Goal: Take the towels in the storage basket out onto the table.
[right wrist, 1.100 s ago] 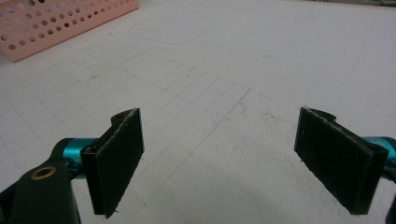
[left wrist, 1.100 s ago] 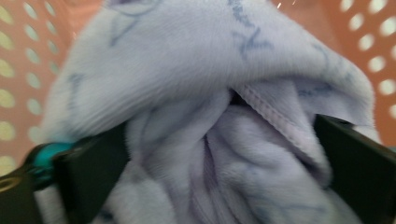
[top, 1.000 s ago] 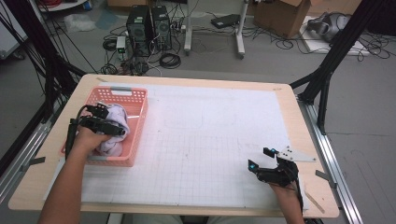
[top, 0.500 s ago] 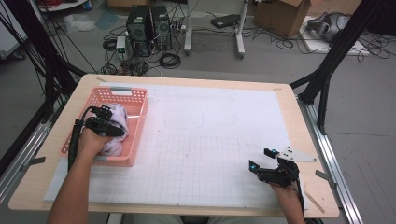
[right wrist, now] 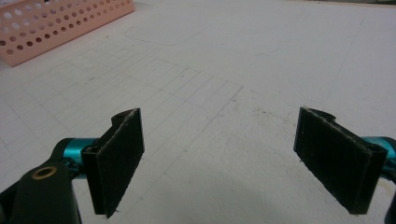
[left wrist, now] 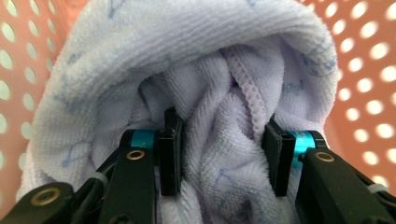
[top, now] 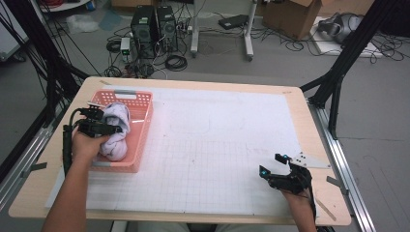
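Note:
A crumpled pale lilac towel (top: 117,137) lies in a pink perforated basket (top: 146,121) at the table's left. My left gripper (top: 112,126) reaches into the basket from its left side. Its jaws have just been closing, and a thick fold of the towel (left wrist: 187,70) bulges between them. In the left gripper view the left gripper (left wrist: 222,140) has both pads pressed into the cloth, with the basket wall (left wrist: 369,93) behind. My right gripper (top: 271,163) rests near the table's front right, open. In the right gripper view the right gripper (right wrist: 219,140) has only the paper between its jaws.
A white gridded sheet (top: 217,140) covers most of the wooden table (top: 43,183). The basket's corner (right wrist: 60,23) shows far off in the right gripper view. Beyond the table are computer towers (top: 154,26), cables and cardboard boxes on the floor. Black frame posts (top: 338,77) stand at both sides.
The left gripper's jaws have drawn together on the towel in the basket, and the hand has shifted slightly. The right gripper has stayed where it was.

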A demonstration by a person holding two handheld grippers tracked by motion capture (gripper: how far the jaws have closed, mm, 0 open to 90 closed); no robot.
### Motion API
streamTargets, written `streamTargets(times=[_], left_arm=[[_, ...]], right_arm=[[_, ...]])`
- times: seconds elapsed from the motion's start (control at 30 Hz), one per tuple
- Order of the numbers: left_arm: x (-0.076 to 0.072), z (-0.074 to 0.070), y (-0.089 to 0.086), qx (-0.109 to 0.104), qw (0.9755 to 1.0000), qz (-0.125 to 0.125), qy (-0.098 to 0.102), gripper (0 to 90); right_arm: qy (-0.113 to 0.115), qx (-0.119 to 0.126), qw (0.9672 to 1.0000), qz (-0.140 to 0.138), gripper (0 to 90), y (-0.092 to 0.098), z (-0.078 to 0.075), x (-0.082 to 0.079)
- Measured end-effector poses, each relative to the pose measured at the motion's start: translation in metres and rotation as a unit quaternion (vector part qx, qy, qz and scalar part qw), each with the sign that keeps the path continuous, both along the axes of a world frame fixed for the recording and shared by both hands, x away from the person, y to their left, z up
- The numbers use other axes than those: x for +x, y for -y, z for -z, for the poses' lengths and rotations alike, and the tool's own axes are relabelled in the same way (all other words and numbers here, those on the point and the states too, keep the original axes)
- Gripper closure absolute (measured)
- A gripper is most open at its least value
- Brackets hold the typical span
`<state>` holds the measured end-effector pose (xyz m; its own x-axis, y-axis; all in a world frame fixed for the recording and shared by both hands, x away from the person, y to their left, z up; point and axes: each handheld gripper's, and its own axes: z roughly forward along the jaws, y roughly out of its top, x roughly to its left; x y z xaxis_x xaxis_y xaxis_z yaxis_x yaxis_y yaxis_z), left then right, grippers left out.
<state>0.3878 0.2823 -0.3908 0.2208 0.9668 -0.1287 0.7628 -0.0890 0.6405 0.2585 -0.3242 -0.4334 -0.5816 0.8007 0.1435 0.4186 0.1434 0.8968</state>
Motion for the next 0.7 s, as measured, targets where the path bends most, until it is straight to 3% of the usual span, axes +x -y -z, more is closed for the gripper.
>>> streamTargets(times=[0.1, 0.23, 0.4, 0.57, 0.7], left_arm=[[-0.003, -0.003, -0.001, -0.005, 0.9998, 0.007, 0.016, 58.0], [-0.011, -0.011, -0.005, -0.014, 0.9981, 0.007, 0.059, 58.0], [-0.026, -0.021, -0.010, -0.040, 0.9924, 0.016, 0.115, 57.8], [-0.039, -0.028, -0.011, -0.059, 0.9839, 0.026, 0.167, 57.5], [-0.049, -0.035, -0.008, -0.076, 0.9738, 0.044, 0.210, 57.3]], right_arm=[[0.004, 0.000, 1.0000, -0.001, 14.9, 0.000, -0.001, -0.001], [0.000, 0.003, 1.0000, -0.002, 14.9, -0.001, -0.001, -0.001], [0.001, 0.001, 1.0000, -0.005, 14.9, -0.002, -0.001, -0.001], [0.003, 0.000, 1.0000, -0.005, 14.9, -0.001, -0.001, -0.001], [0.003, -0.002, 1.0000, -0.007, 14.9, -0.002, -0.001, -0.001]])
